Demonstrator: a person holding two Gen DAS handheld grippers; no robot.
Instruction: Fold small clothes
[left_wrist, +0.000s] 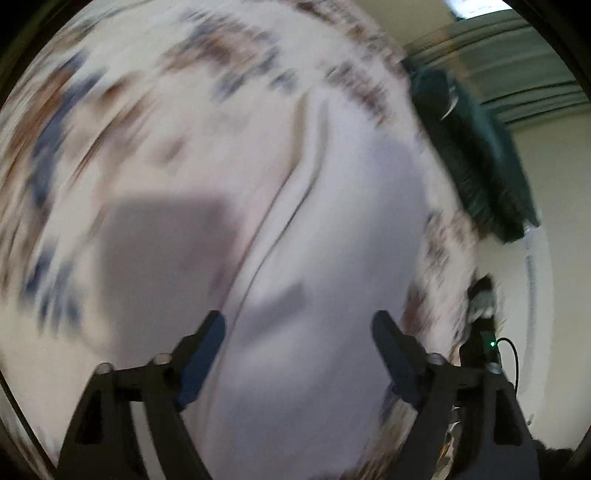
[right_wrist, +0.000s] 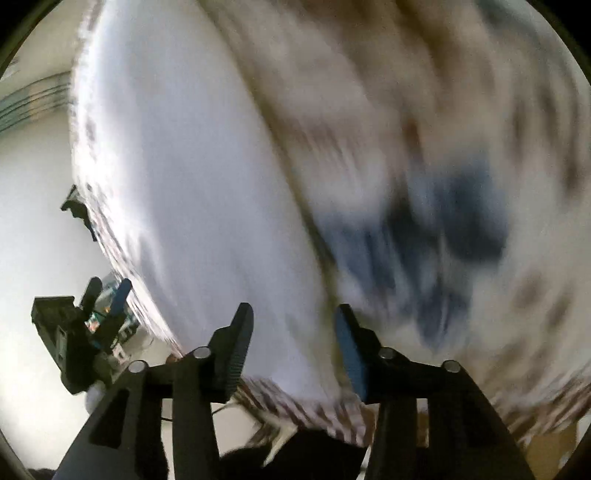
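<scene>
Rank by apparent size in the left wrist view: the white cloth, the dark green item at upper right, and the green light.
1. white cloth, fills most of the frame, though closest to the camera.
2. dark green item, farther off, so true size unsure.
3. green light, a tiny dot.

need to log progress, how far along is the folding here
Done: nothing shows as folded; both views are motion-blurred. In hand: nothing. The left gripper and right gripper are open and empty above the white cloth lying on the patterned cover. Left: grasping the cloth and every fold, as far as the blur lets me judge.
</scene>
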